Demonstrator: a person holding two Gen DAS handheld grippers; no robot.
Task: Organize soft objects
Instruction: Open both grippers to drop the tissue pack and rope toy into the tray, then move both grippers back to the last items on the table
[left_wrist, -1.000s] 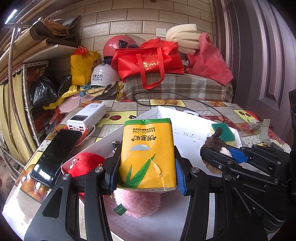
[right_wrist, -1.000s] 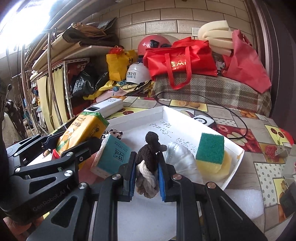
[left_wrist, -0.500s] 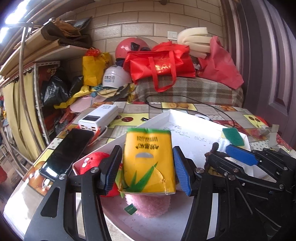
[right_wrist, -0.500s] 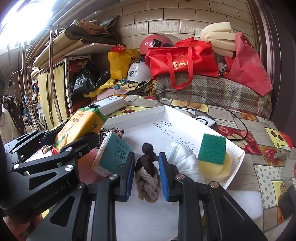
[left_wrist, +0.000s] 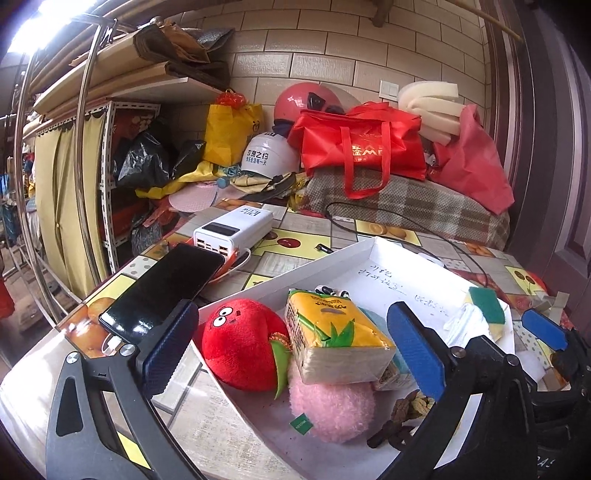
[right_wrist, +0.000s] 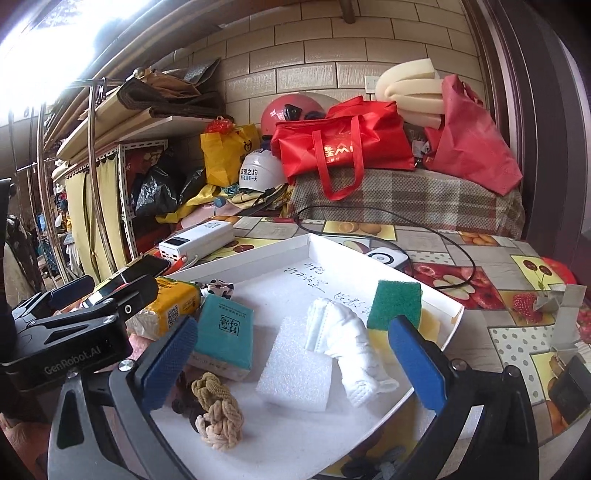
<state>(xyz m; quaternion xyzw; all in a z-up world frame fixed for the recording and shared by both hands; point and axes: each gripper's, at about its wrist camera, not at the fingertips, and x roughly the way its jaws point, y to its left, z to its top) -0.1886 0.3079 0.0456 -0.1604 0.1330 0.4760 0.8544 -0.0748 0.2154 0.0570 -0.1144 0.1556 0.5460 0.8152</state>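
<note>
Both claws let go, loads down in the tray

The left claw (left_wrist: 295, 354) has just sprung wide and released the yellow tissue pack (left_wrist: 338, 336), which a second ago stood upright in its grip. The pack lies flat atop the pink plush (left_wrist: 332, 410), beside the red plush (left_wrist: 242, 349).

The right claw (right_wrist: 295, 360) has also just opened, and the knotted rope toy (right_wrist: 218, 415) it pinched rests free at the near edge of the white tray (right_wrist: 452, 321).

Farther in, the tray's middle is bare up to the green sponge (right_wrist: 395, 304). The patterned surface (right_wrist: 436, 243) lies open behind.
</note>
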